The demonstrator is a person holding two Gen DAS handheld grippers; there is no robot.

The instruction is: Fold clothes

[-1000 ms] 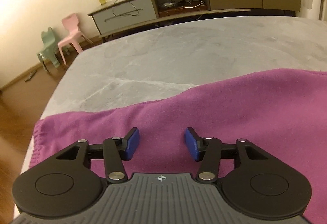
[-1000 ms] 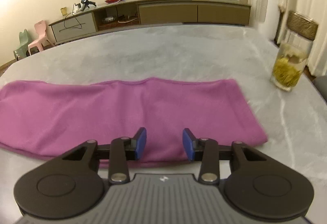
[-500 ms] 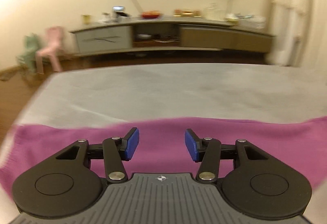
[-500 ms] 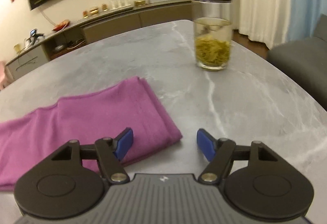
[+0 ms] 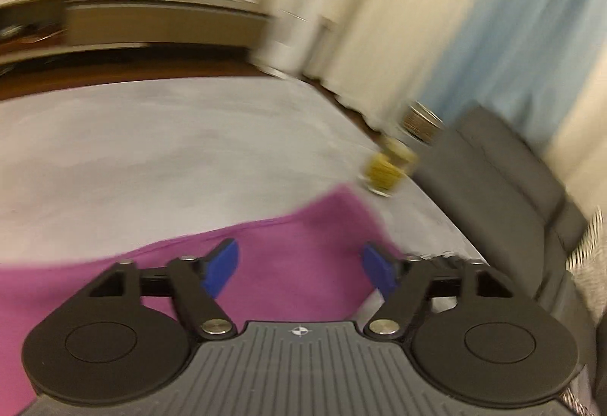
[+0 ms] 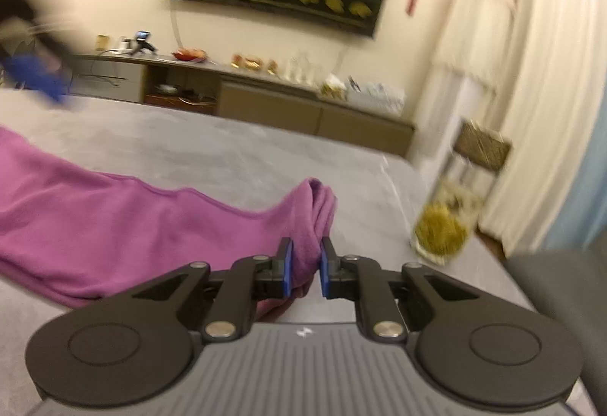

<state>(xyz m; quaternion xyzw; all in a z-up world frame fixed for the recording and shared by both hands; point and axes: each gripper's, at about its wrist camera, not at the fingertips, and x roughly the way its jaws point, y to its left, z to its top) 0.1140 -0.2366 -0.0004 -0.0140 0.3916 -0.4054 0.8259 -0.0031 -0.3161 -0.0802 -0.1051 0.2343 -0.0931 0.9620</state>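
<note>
Right wrist view: purple cloth (image 6: 125,218) lies folded on grey table (image 6: 227,150), its right end bunched and pinched in the right gripper (image 6: 303,264), jaws just closed on it. Left gripper (image 5: 299,268) jaws just widened, empty, over the cloth. Glass jar (image 6: 444,226) nearby.

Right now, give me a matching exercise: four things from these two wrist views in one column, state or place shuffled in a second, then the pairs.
Things:
1. left gripper
2. right gripper
3. purple cloth
4. glass jar of tea

States or places:
A. lies spread across the grey table
B. pads closed on a bunched cloth end
C. stands on the table beyond the cloth's end
D. jaws wide apart, holding nothing

Pairs: 1-D, 2-B, 3-A, 4-C
</note>
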